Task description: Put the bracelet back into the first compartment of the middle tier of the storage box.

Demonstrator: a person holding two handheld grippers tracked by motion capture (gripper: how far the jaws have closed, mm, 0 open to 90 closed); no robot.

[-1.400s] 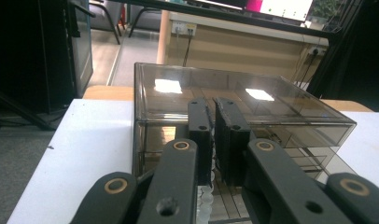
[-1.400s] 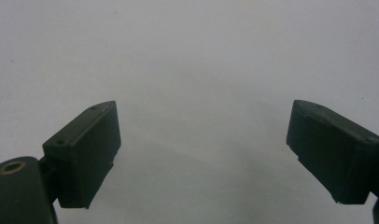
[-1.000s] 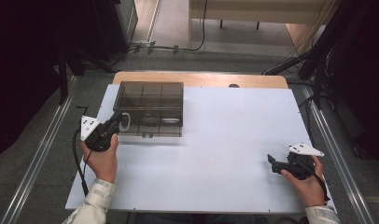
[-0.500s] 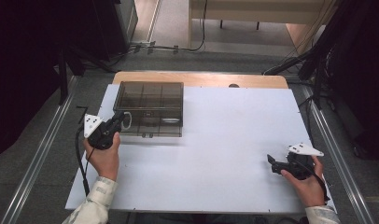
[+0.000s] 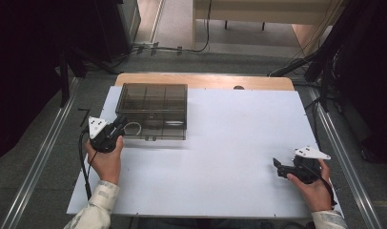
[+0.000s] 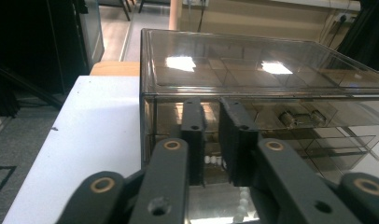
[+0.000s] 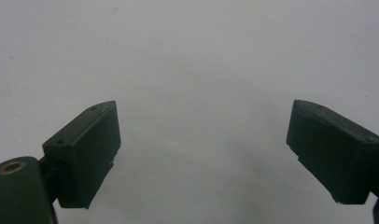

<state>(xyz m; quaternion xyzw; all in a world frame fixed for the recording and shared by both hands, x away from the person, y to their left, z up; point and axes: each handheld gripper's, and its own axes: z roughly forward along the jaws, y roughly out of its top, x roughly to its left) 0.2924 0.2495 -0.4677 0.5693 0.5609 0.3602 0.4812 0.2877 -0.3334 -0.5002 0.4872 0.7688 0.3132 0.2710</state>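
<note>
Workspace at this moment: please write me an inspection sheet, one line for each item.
Surface: white table sheet over a wooden top, bare in the middle.
Job's things: clear compartment box at the far left, lid closed; a whitish loop hangs at its front left corner.
Clutter: nothing seen.
Grippers: left gripper at the box front, fingers nearly together on the beaded loop; whether they pinch it cannot be told. Right gripper over bare sheet at the near right, fingers wide apart, holding nothing.
Cables: black cable trails from the left gripper beside the forearm.
Surroundings: grey floor, metal rails along both sides, dark equipment, floor cables beyond the table.
</note>
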